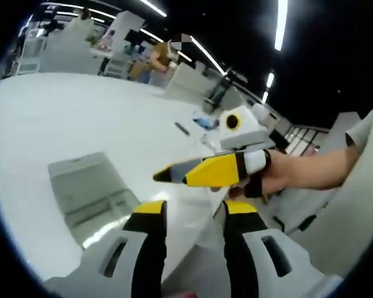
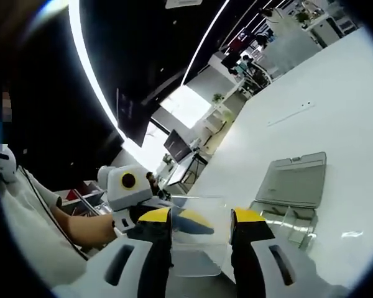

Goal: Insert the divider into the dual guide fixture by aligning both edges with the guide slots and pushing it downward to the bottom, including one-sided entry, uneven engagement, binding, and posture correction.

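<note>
Right gripper [image 2: 201, 225] grips the clear divider [image 2: 199, 239] between its jaws, above the white table [image 2: 336, 93] edge. Left gripper [image 1: 194, 214] jaws apart, holding nothing. Grey guide fixture [image 2: 292, 189] lies flat on table, apart from divider.

— What blocks the white table [image 1: 81, 118]?
— The grey guide fixture [image 1: 90, 189] near its edge; small items [image 1: 196, 124] sit further in. The rest lies bare.
— And above the fixture?
— The right gripper [image 2: 199, 233] holds the clear divider [image 2: 199, 239] beside it, the left gripper [image 1: 193, 214] close by.
</note>
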`<action>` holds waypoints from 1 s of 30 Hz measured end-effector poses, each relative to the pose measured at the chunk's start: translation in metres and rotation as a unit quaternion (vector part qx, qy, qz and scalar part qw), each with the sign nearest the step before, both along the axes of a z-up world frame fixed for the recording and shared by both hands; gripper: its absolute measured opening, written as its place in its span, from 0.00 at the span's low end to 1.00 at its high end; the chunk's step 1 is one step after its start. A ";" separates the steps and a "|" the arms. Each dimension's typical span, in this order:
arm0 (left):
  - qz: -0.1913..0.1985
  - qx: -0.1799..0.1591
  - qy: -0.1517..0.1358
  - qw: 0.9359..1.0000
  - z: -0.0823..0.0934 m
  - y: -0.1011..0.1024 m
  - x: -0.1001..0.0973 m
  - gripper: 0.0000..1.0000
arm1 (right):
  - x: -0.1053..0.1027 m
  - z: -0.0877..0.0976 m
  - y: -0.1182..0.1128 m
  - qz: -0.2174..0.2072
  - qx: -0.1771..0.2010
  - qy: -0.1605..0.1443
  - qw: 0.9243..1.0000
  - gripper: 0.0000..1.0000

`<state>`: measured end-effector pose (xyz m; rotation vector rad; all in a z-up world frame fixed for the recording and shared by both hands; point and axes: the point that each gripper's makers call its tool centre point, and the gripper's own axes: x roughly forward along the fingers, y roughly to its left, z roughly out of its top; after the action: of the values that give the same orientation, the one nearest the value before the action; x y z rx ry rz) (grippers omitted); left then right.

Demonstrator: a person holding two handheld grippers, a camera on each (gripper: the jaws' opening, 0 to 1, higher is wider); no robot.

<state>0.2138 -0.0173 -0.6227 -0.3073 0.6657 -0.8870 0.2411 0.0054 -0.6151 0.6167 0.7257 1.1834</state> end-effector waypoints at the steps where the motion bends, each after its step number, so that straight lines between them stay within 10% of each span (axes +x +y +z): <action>1: 0.001 0.006 0.001 1.000 -0.002 0.000 0.000 0.32 | 0.001 -0.004 0.000 -0.002 -0.007 0.003 1.000 0.33; 30: 0.069 0.149 0.054 0.985 -0.056 0.002 0.005 0.19 | 0.007 -0.049 -0.006 -0.070 -0.123 0.041 0.989 0.33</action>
<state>0.2193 -0.0155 -0.6785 -0.1304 0.8568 -0.6310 0.2486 -0.0003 -0.6639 0.5023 0.8686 0.9266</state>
